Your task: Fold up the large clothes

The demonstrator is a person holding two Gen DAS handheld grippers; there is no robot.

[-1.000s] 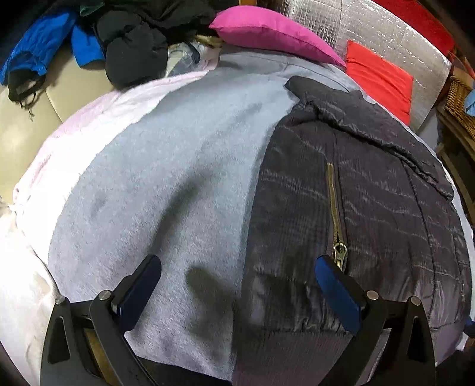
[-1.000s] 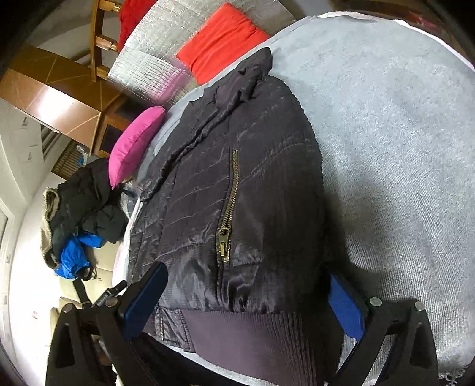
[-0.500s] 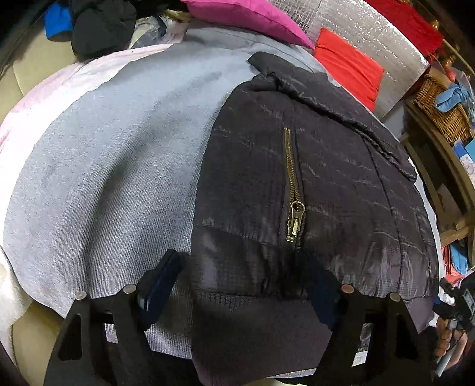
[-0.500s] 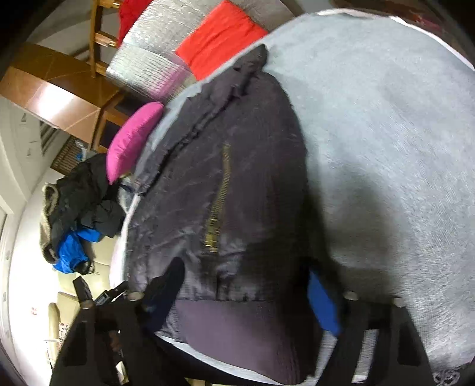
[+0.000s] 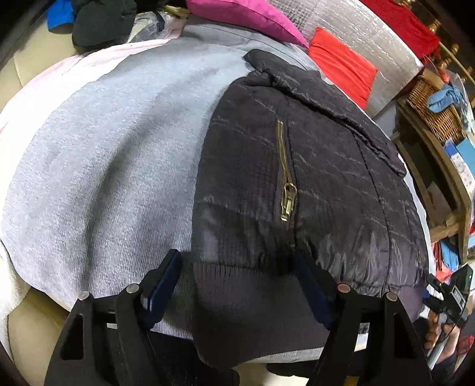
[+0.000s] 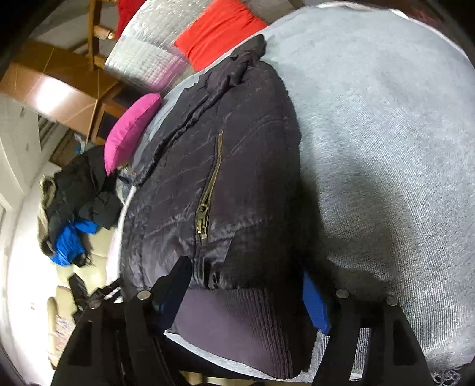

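A dark quilted jacket [image 5: 311, 178] with a brass zip lies folded lengthwise on a grey blanket [image 5: 104, 148]; it also shows in the right wrist view [image 6: 237, 178] on the blanket [image 6: 386, 148]. My left gripper [image 5: 237, 285] is open, its jaws straddling the ribbed hem [image 5: 252, 303] at the jacket's near left corner. My right gripper [image 6: 246, 294] is open, its jaws straddling the hem [image 6: 237, 320] at the other corner. Neither has closed on the cloth.
A pink cushion [image 5: 246, 17] and a red cushion [image 5: 341, 62] lie at the far end by a silver quilted mat [image 5: 356, 29]. A pile of dark and blue clothes [image 6: 74, 207] sits on the beige surface. A wicker basket [image 5: 433, 112] stands on shelves at right.
Both grippers have moved in toward the jacket's hem and narrowed somewhat; the left one shifted right from the blanket onto the jacket's corner.
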